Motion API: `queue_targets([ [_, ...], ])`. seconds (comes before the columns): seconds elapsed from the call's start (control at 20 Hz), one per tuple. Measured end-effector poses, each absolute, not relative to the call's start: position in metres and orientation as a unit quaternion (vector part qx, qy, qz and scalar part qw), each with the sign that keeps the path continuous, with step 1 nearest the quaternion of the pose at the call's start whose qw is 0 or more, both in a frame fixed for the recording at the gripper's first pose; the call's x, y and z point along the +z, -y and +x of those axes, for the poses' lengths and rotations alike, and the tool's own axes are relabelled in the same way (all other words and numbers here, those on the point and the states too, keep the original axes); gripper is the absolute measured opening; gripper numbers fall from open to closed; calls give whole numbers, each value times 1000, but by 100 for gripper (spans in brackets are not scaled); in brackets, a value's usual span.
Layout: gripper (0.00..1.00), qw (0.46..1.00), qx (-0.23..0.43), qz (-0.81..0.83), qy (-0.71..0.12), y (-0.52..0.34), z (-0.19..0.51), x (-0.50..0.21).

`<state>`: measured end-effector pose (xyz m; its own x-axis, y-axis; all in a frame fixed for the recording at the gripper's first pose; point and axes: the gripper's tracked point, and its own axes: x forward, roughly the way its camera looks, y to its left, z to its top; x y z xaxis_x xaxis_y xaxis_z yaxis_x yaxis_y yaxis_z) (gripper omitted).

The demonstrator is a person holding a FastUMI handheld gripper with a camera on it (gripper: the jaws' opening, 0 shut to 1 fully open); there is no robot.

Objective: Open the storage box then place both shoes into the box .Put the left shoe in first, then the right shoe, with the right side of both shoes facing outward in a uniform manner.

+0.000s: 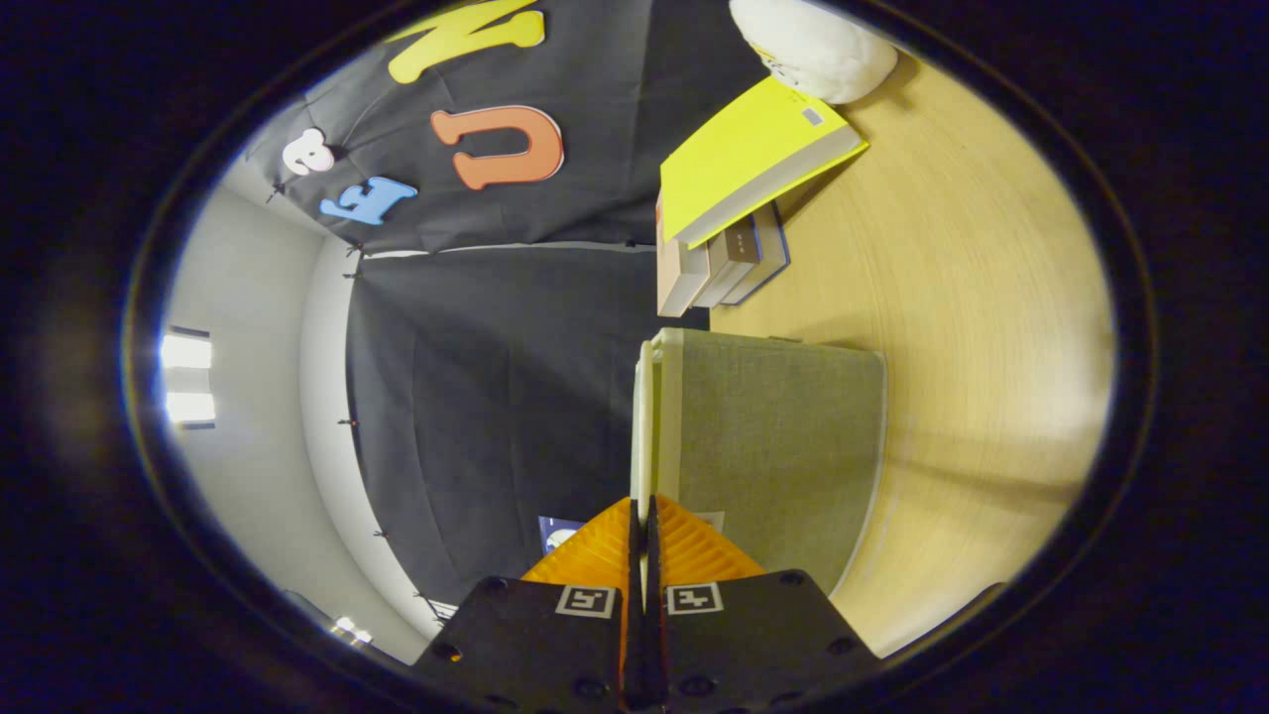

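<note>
Camera is rolled sideways, so the wooden worktop (972, 297) stands as a vertical plane in the view.

Tongs (641, 516): orange ribbed fingers (595, 555) nearly together, only a thin slit between them. The pale edge of the storage box lid (644, 426) runs straight into that slit. Looks pinched on the lid edge, both fingers against it, but contact on each side is hard to confirm from this angle.

Storage box (783, 446): grey fabric-look panel with a pale frame, sitting on the worktop, directly ahead of the fingertips. The lid is a thin pale slab lying flush to just ajar against the box face on the side away from the worktop.

Beyond the box, on the worktop: a stack of books (719, 268), and a yellow book (744, 164) leaning across the top of that stack. Past the yellow book, a white soft object (813, 45), touching or just beside the yellow book's far corner.

Away from the worktop, past the box: black cloth wall (496, 377), then a plain white wall (248, 397) with a bright window (188, 377).
</note>
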<state>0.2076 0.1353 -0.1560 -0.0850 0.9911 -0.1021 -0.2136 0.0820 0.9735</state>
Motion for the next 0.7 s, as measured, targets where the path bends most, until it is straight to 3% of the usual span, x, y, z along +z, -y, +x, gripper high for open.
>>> queue_targets([
  [0.7,5,629,556,374,-395,-187,179,-39],
])
